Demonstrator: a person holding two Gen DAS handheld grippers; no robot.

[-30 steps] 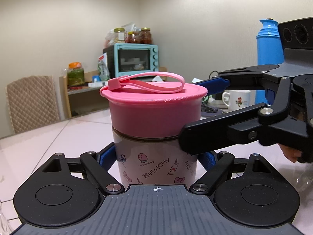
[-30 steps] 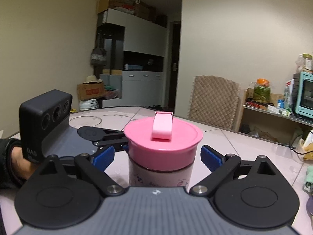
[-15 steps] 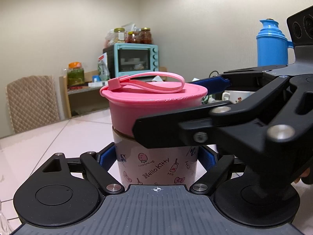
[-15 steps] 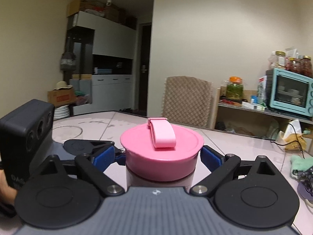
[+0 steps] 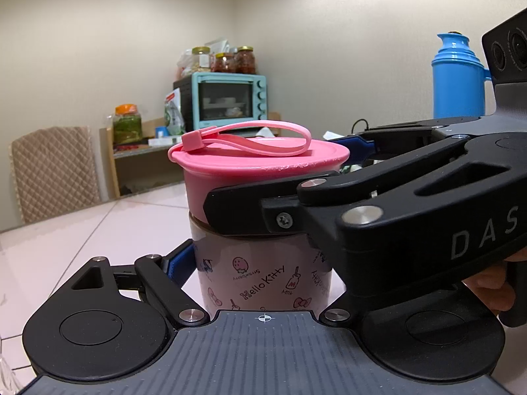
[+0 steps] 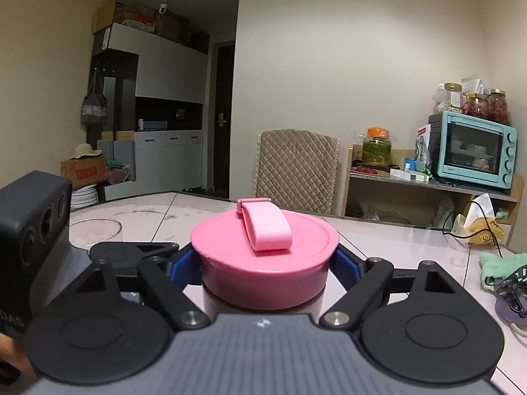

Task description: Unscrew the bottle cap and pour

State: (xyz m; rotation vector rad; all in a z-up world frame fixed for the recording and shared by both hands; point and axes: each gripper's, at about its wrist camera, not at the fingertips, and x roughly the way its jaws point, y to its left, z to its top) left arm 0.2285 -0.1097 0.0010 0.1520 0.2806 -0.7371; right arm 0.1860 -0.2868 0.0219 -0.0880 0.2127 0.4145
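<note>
Right gripper (image 6: 265, 265) clamps its blue pads against both sides of the pink cap (image 6: 263, 256), while left gripper (image 5: 263, 263) grips the printed bottle (image 5: 260, 283) body lower down, bottle upright on the pale tiled table (image 5: 98, 230), cap seated on top.

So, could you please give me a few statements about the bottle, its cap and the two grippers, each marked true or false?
1. The pink cap sits on the Hello Kitty bottle. True.
2. The right gripper closes on the bottle's printed body. False: its blue pads flank the cap.
3. The left gripper holds the bottle's body. True.
4. The cap's strap is blue. False: pink.
5. A clear glass stands on the table. True.
</note>
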